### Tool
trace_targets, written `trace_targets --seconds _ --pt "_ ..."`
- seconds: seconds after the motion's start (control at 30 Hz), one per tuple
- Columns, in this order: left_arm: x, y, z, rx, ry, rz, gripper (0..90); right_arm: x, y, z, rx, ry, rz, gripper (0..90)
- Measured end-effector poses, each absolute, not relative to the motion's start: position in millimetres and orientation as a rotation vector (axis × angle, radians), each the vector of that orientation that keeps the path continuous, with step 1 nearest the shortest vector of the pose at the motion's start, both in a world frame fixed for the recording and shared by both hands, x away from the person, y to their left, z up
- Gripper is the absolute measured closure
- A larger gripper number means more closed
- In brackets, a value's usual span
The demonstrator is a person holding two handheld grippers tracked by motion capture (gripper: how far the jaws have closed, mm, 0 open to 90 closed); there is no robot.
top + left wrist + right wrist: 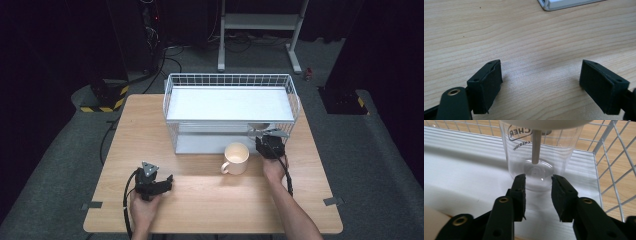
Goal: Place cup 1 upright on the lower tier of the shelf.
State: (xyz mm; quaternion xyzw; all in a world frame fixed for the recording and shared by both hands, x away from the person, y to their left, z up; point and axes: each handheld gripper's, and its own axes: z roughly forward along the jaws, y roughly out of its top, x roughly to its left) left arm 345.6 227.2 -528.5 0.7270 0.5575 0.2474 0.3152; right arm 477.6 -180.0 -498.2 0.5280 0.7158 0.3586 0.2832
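glass (541, 157) top cut off by upper edge.

I see the white wire two-tier rack (231, 107) at the wooden table's (150, 130) far side, the cream ceramic mug (236, 158) before it, the clear plastic cup (540, 157) on its lower shelf.

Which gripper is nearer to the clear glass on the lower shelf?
Right. The right gripper has its jaws at the clear glass base; the left gripper rests far off on the table.

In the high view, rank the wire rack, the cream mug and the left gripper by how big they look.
1. wire rack, by far the largest.
2 and 3. cream mug and left gripper: they look about alike, so no firm order between them.
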Motion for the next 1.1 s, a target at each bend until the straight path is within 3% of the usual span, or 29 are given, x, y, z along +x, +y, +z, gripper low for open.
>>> trace_targets --seconds 0.17,0.43,1.1 --pt "345.7 226.8 -528.7 1.909 1.471 0.653 18.4 476.1 -180.9 -500.4 1.446 1.920 0.981 66.7" --pt "345.7 226.8 -528.7 1.909 1.471 0.653 18.4 453.5 -189.7 -487.0 1.397 1.938 1.069 51.2" --pt "345.7 226.8 -528.7 1.909 1.470 0.651 18.4 403.5 -236.1 -486.5 1.368 1.961 1.169 44.6"
